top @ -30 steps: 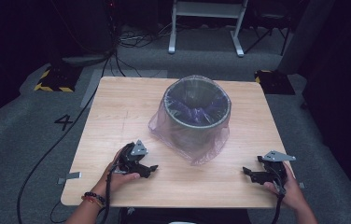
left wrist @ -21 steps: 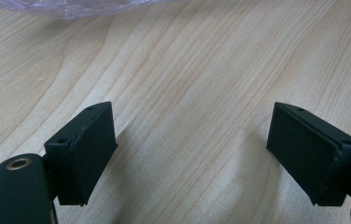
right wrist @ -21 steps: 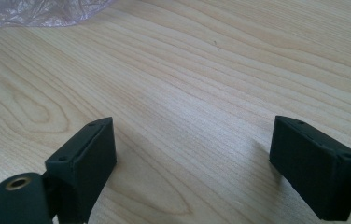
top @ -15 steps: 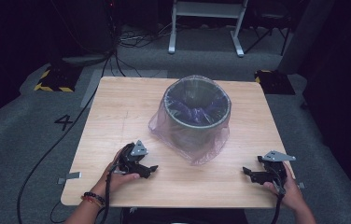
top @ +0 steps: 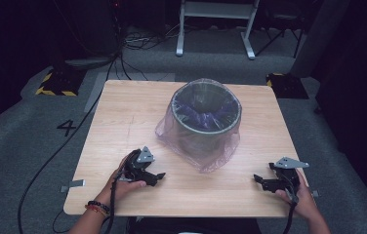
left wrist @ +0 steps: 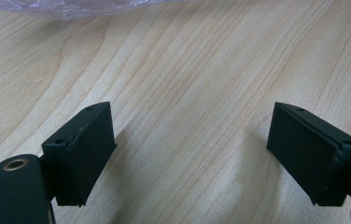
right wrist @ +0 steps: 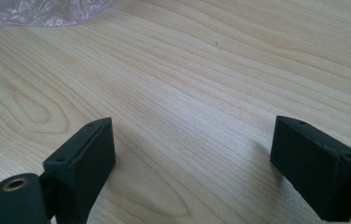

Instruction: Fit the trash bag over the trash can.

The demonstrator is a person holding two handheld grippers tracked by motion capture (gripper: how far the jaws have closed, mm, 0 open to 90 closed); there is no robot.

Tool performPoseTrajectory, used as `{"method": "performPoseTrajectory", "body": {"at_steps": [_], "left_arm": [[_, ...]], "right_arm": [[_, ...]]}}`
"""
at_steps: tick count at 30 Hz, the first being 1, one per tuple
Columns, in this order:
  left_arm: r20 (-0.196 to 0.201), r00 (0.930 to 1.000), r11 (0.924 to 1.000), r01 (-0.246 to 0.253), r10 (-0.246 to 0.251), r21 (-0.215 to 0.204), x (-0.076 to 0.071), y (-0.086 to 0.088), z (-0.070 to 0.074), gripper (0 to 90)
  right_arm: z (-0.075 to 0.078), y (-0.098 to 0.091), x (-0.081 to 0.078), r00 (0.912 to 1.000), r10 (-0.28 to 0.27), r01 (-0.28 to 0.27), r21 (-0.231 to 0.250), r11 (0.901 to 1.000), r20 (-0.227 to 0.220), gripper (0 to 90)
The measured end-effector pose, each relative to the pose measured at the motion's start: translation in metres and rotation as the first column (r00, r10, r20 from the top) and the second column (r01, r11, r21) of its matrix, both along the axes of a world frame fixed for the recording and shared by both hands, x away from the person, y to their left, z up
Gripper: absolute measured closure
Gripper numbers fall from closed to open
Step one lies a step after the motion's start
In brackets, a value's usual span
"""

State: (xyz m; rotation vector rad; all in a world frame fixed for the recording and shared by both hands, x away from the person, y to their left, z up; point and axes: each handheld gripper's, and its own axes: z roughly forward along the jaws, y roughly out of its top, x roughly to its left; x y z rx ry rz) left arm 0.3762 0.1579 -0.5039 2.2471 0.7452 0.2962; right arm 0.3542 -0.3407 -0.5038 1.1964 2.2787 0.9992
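Dim room, grey carpet floor (top: 35,126). Light wooden table (top: 123,117) centre frame. White metal frame legs (top: 215,29) top centre, tangled cables (top: 137,41) beside. Yellow-black striped block (top: 54,83) upper left. Numeral 4 (top: 67,127) marked at left.

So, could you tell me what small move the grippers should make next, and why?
Probably bring both forward to the bag's loose skirt. The left gripper and right gripper rest open and empty on the table, short of the bin, and the bag hangs over its rim.

bin (top: 206,119) mid-table (top: 123,117), (bag (top: 211,158) inside), grippers nearer
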Motion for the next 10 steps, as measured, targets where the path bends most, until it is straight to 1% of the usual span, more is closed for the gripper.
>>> {"method": "performPoseTrajectory", "body": {"at_steps": [10], "left_arm": [[0.000,1.0000,1.0000,0.001,-0.001,0.003,0.0004,-0.0002,0.0001,14.7]], "right_arm": [[0.0000,0.0000,0.0001,1.0000,0.000,0.000,-0.001,1.0000,0.000,13.8]]}}
